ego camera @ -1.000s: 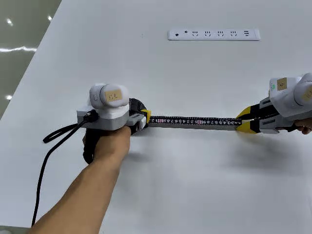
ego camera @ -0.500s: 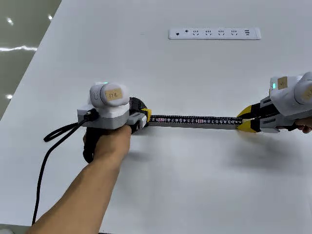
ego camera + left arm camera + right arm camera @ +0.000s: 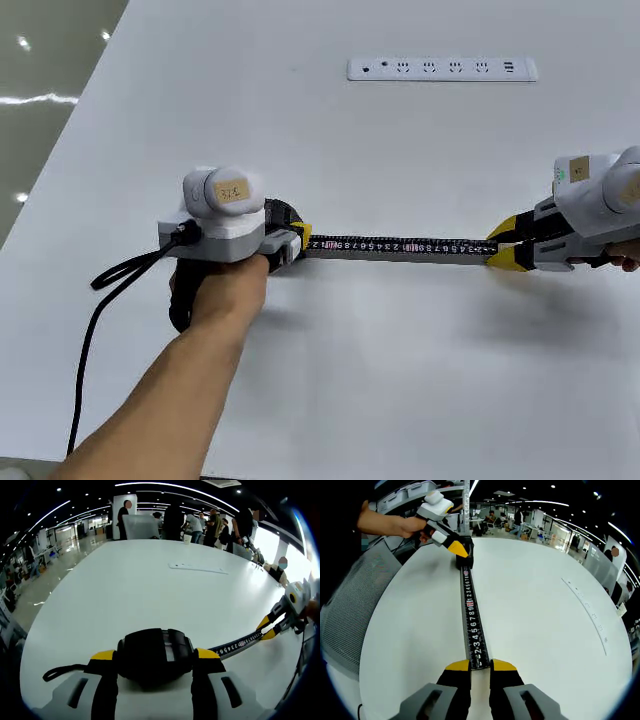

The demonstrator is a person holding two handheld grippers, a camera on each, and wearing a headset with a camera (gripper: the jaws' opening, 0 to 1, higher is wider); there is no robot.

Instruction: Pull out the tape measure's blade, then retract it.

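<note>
the left claw (image 3: 297,240) clamps the tape measure case (image 3: 155,652) and the right claw (image 3: 480,666) pinches the tip of the blade (image 3: 400,247), stretched across the counter (image 3: 400,380) well off its left edge, so a slipping pinch would likely whip it back.

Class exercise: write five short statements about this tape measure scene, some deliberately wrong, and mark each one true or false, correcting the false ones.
1. The left gripper holds the tape measure's black case between its jaws. True.
2. The blade is fully wound into the case. False: it is drawn out and spans the gap between the two grippers.
3. The right gripper has its jaws closed on the blade's free end. True.
4. The power strip lies under the blade. False: it lies on the table beyond the blade, farther from the person.
5. The blade's printed numbers face up. True.
</note>
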